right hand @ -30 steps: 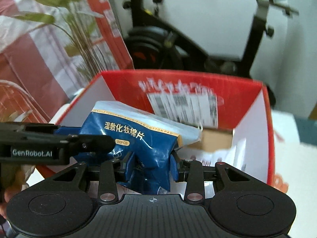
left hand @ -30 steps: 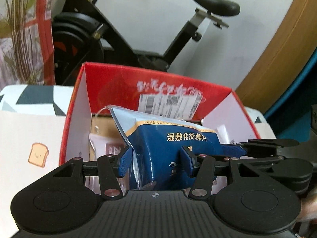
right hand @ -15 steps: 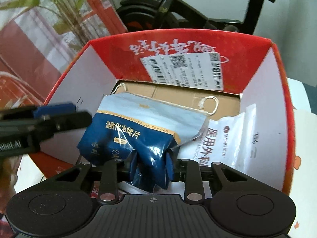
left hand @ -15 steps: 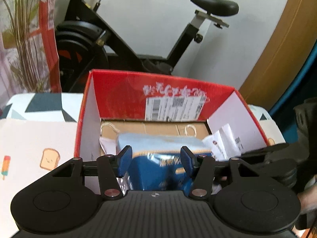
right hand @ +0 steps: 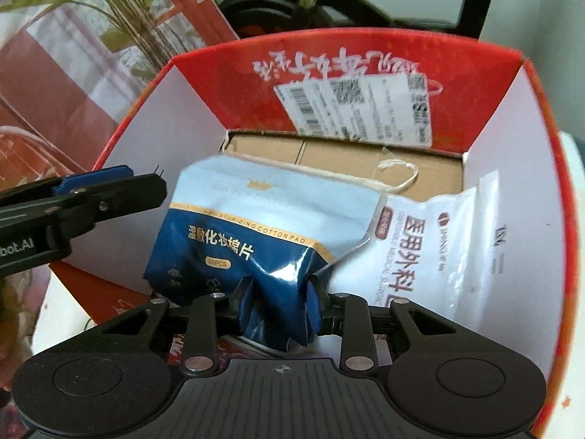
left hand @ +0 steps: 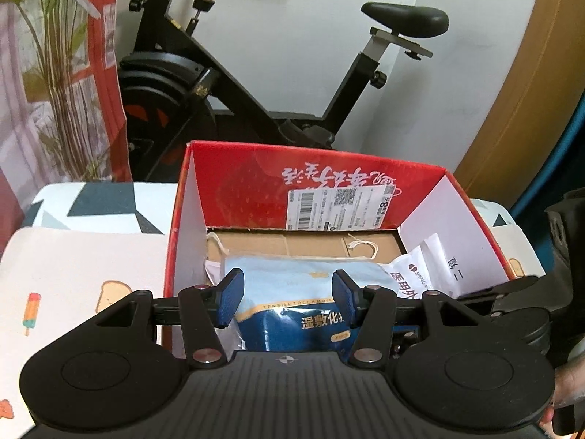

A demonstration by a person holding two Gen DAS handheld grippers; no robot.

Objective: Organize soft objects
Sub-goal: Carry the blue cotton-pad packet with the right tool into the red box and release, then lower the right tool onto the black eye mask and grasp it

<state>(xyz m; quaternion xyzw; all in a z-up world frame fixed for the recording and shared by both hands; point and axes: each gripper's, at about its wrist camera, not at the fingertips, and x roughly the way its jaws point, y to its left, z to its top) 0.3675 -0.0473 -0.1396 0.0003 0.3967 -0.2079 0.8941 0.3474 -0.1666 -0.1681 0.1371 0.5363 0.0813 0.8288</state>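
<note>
A blue cotton pad bag (right hand: 237, 234) lies inside the red box (right hand: 190, 80), low against its brown cardboard floor. My right gripper (right hand: 279, 305) is shut on the bag's near end, crumpling it. My left gripper (left hand: 287, 298) is open; the bag (left hand: 292, 307) shows between its fingers without touching them, and the gripper hangs at the box's near left rim. A white surgical mask pack (right hand: 431, 252) lies to the right of the bag in the box. The left gripper's fingertips (right hand: 98, 179) show at the left of the right wrist view.
The red box (left hand: 365, 179) stands on a table with a patterned cloth (left hand: 73, 256). A black exercise bike (left hand: 226, 84) stands behind it by a white wall. A plant and red-white curtain (left hand: 62, 73) are at the left. A loose string (right hand: 398, 175) lies on the box floor.
The bag went down from above the box into it, carried by my right gripper. My left gripper let go of it and opened, staying above the box's near edge.
</note>
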